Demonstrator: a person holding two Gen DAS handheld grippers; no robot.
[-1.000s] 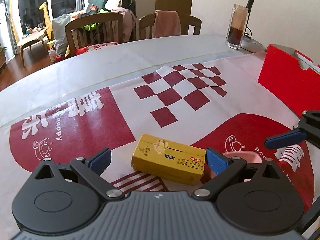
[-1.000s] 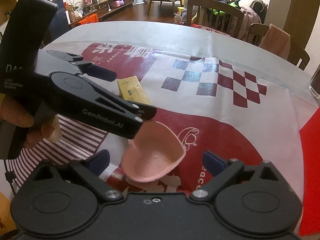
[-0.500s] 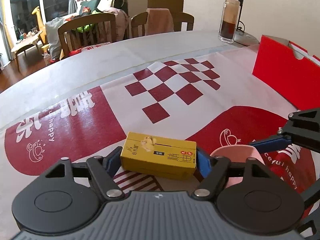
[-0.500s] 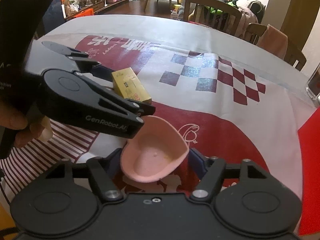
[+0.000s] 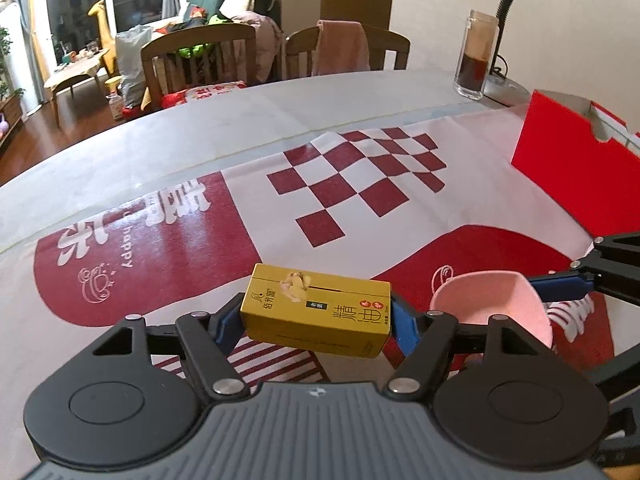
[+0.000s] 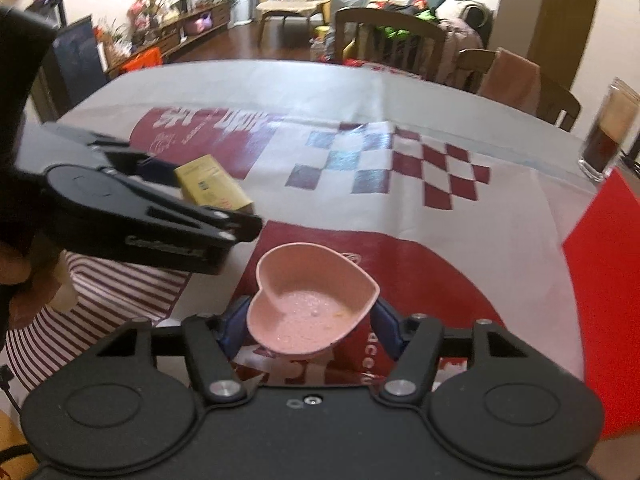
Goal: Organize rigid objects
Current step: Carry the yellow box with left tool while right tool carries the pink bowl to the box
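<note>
Red-and-white printed cloth [image 5: 400, 240] covers a round table, with chairs and a cluttered living room behind. Out from the left gripper [image 5: 316, 322]: its blue pads press both short ends of the yellow box [image 5: 316, 312], which looks lifted just clear of the cloth and slightly tilted. The right gripper [image 6: 310, 320] is clamped the same way on the pink heart-shaped bowl [image 6: 312, 308], pads against its curved sides, the bowl apparently raised a little too. The two grippers sit close together, the left one's outer finger nearly over the bowl's rim in the right view. That closeness is the main risk: if either moves across the other, fingers could knock and jar a load loose. The bowl's sloping walls give the pads poor purchase, so it could slip or rotate downward; the box, held only at its ends, could pivot if bumped. Farther out, a red box [image 5: 576, 172] stands at the right edge, probably the destination, though that is a guess. Beyond it stand a glass jar [image 5: 476, 60] with dark contents and a lamp [image 5: 516, 8], both worth avoiding on a wide swing.
</note>
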